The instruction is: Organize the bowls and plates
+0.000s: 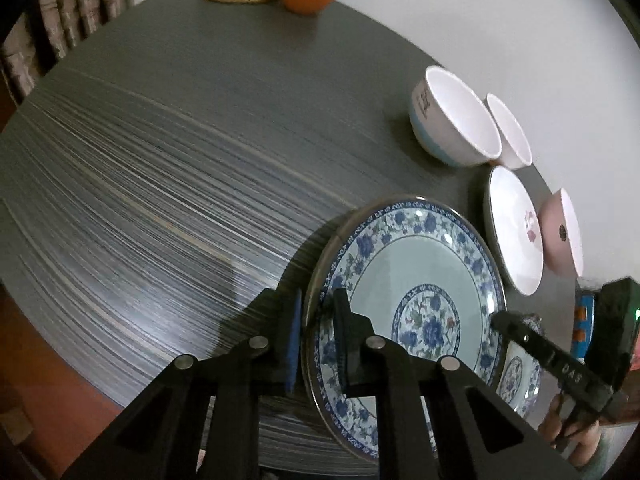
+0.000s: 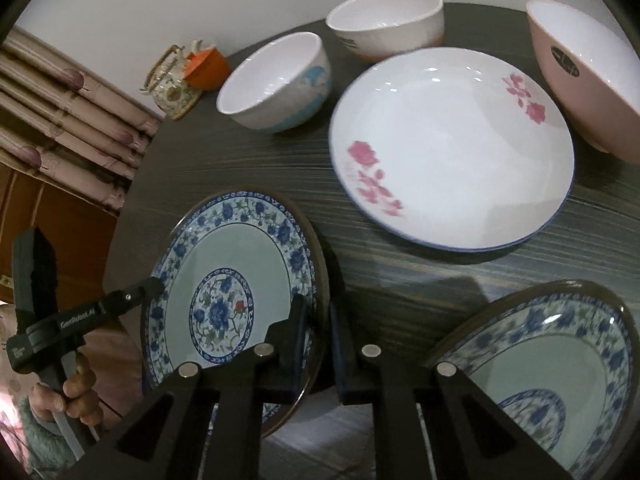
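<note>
Plates: we are holding one blue-flowered plate (image 1: 404, 312) by opposite sides of its rim, which looks like a two-handed carry so that the wide, shallow dish does not tip; it is sitting near the front edge of the dark surface (image 1: 160, 184), and we cannot tell whether it is touching the surface or just clear of it.
Left hand-held gripper (image 1: 320, 336): its jaws are nearly closed and clamping the plate's left rim, one pad under the rim and one over it.
Right hand-held gripper (image 2: 320, 332): its jaws are likewise nearly closed, pinching the same plate's right rim (image 2: 316, 264) between them.
Second blue plate (image 2: 552, 368): it is lying just beside the held one, at the right front, and is probably the stacking target, since the patterns are matching.
White plate with pink flowers (image 2: 448, 148): it is resting flat behind the blue pair, apart from both.
Bowls: a white bowl with a blue band (image 2: 276, 84) and a second white bowl (image 2: 384, 24) are standing upright near each other at the back; a pink bowl (image 2: 584, 80) is standing to the right of the white plate.
Clutter: a flowered teapot (image 2: 172, 88) and an orange lidded cup (image 2: 208, 66) are waiting at the far edge, well apart from the work.
Judgement: we are treating the plates first, and the bowls are looking untouched.
</note>
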The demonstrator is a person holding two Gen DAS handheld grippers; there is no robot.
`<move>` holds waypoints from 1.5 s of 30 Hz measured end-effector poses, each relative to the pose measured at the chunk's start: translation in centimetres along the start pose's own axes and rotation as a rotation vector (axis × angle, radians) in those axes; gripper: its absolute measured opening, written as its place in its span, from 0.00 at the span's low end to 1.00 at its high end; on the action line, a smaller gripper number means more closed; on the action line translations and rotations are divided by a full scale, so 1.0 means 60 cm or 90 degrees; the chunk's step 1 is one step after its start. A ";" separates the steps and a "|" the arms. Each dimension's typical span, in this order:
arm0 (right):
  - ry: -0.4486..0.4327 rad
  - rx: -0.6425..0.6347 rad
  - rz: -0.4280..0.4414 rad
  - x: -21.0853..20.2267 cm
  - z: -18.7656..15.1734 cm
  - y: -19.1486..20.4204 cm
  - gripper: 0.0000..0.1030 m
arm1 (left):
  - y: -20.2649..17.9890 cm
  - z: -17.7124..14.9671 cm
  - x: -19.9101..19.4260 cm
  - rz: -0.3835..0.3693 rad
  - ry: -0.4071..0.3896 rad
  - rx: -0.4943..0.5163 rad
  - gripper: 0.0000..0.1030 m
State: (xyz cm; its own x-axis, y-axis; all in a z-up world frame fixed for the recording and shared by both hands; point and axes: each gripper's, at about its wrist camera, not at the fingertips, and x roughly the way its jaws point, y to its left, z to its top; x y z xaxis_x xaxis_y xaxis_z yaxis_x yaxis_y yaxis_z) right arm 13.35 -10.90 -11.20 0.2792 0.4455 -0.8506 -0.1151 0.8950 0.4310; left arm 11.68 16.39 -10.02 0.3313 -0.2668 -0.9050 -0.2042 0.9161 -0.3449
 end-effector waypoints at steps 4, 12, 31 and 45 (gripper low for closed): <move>-0.014 0.014 0.006 0.006 -0.016 0.016 0.12 | 0.017 0.007 -0.013 0.008 -0.017 -0.002 0.12; -0.024 0.024 0.004 0.031 -0.037 0.024 0.12 | 0.047 0.013 -0.011 0.029 -0.025 -0.007 0.12; -0.009 0.033 0.004 0.045 -0.048 0.030 0.14 | 0.049 0.007 0.022 0.046 -0.006 -0.016 0.16; -0.026 0.061 0.043 -0.024 -0.059 -0.002 0.17 | 0.068 0.009 -0.024 0.019 -0.091 -0.032 0.23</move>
State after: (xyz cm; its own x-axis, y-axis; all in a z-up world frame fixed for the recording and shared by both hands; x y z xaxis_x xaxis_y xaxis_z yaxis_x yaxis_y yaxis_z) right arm 9.58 -11.58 -11.09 0.3134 0.5011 -0.8066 -0.0439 0.8562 0.5148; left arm 10.88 20.65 -9.97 0.4516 -0.1908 -0.8716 -0.2604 0.9062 -0.3333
